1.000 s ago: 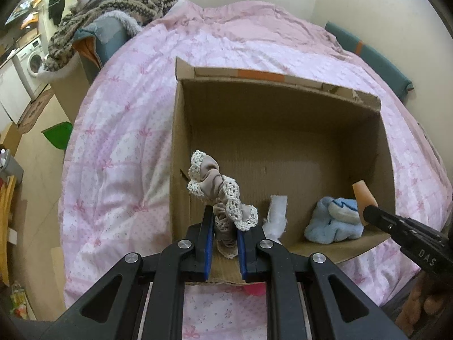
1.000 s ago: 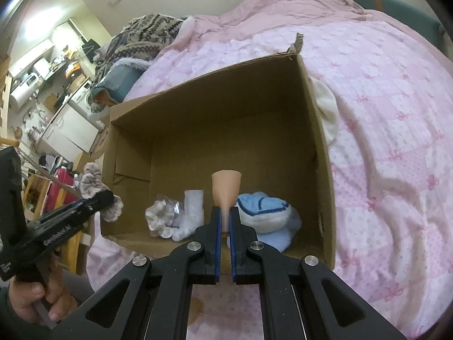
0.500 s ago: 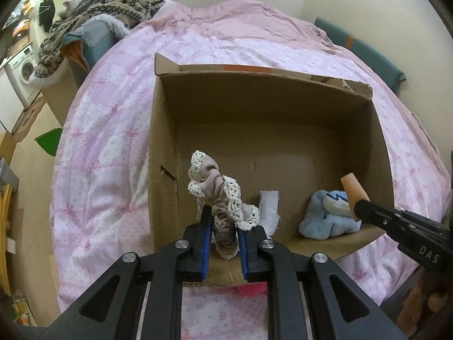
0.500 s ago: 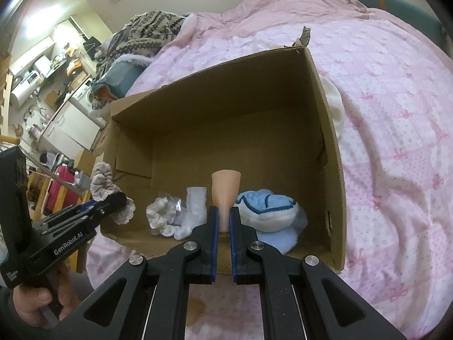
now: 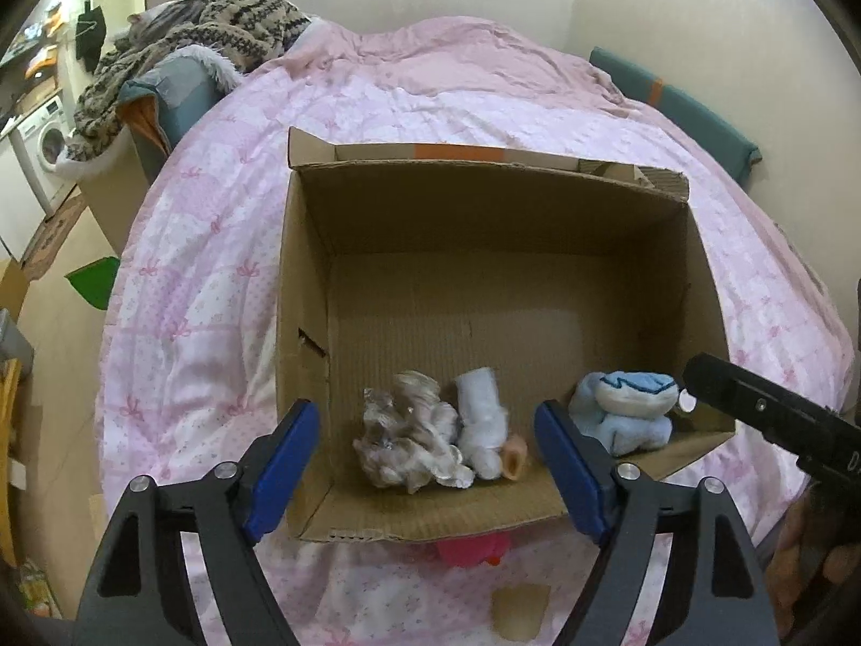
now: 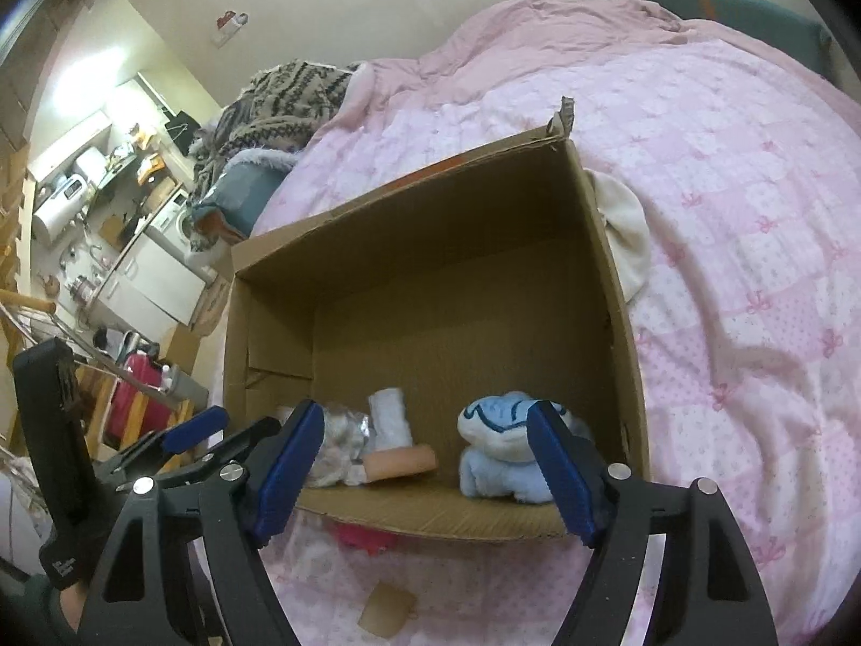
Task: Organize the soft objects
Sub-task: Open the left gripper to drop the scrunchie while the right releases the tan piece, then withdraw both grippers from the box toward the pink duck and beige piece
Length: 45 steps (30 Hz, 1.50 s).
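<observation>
A cardboard box (image 5: 484, 247) stands open on the pink bed; it also shows in the right wrist view (image 6: 430, 280). Inside lie a beige lace scrunchie (image 5: 409, 447) (image 6: 336, 449), a white rolled cloth (image 5: 481, 425) (image 6: 390, 414), a peach tube (image 5: 514, 457) (image 6: 401, 463) and a light blue plush (image 5: 624, 412) (image 6: 503, 447). My left gripper (image 5: 425, 468) is open and empty above the box's near edge. My right gripper (image 6: 430, 471) is open and empty at the near edge too.
A red object (image 5: 473, 546) sticks out under the box's near edge. A tan piece (image 5: 519, 611) lies on the quilt in front. A cream cloth (image 6: 624, 226) lies right of the box. Knit blankets (image 5: 177, 54) pile at the far left.
Both grippers opened. The scrunchie dropped from the left gripper into the box, and the peach tube dropped from the right gripper and lies on its side.
</observation>
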Each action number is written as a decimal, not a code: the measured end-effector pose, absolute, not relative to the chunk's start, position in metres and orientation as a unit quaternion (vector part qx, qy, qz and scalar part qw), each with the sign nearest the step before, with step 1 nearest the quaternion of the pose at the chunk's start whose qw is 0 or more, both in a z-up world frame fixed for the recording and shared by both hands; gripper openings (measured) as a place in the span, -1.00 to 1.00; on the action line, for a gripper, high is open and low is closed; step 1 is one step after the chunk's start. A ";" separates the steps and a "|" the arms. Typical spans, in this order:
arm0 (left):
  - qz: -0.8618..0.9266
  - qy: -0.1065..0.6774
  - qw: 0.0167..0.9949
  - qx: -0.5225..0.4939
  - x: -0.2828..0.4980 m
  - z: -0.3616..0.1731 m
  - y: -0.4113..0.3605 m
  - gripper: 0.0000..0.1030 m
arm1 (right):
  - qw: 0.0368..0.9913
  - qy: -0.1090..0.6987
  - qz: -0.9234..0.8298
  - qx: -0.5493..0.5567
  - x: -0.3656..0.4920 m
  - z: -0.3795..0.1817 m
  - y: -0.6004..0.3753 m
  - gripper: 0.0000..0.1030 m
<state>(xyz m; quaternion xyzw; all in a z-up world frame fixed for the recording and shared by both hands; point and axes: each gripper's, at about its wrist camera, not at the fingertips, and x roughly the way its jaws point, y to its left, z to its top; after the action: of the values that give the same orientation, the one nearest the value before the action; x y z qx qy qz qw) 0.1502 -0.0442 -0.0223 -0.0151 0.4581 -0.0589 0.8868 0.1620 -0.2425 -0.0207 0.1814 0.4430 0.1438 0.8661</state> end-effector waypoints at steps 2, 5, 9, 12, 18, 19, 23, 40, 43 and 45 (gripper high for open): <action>-0.055 0.459 0.887 -0.015 0.150 -0.023 -0.043 0.56 | 0.863 0.449 0.142 0.185 0.163 -0.022 -0.243 0.60; -0.052 0.461 0.885 -0.020 0.151 -0.024 -0.039 0.56 | 0.863 0.450 0.139 0.185 0.163 -0.022 -0.243 0.60; -0.049 0.460 0.886 -0.022 0.150 -0.023 -0.036 0.56 | 0.862 0.452 0.140 0.184 0.161 -0.022 -0.243 0.60; -0.048 0.458 0.888 -0.019 0.148 -0.022 -0.035 0.56 | 0.863 0.450 0.140 0.183 0.160 -0.020 -0.243 0.60; -0.040 0.452 0.891 -0.018 0.137 -0.015 -0.030 0.56 | 0.863 0.451 0.137 0.181 0.157 -0.017 -0.242 0.60; -0.038 0.452 0.891 -0.018 0.136 -0.015 -0.029 0.56 | 0.863 0.451 0.138 0.180 0.156 -0.016 -0.241 0.60; -0.034 0.452 0.891 -0.023 0.128 -0.013 -0.026 0.56 | 0.865 0.451 0.138 0.172 0.147 -0.014 -0.241 0.60; -0.016 0.483 0.873 -0.060 0.083 -0.022 -0.014 0.56 | 0.841 0.494 0.147 0.167 0.109 -0.029 -0.222 0.60; -0.010 0.496 0.866 -0.060 0.075 -0.029 -0.014 0.56 | 0.822 0.522 0.147 0.174 0.105 -0.043 -0.219 0.60; -0.001 0.500 0.864 -0.057 0.072 -0.032 -0.013 0.56 | 0.811 0.539 0.141 0.178 0.102 -0.054 -0.217 0.60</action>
<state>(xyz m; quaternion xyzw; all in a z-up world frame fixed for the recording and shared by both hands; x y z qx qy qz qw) 0.0720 -0.0134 -0.0318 -0.0571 0.5004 -0.0006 0.8639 0.1021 -0.2166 -0.0536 0.1777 0.5392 0.1408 0.8111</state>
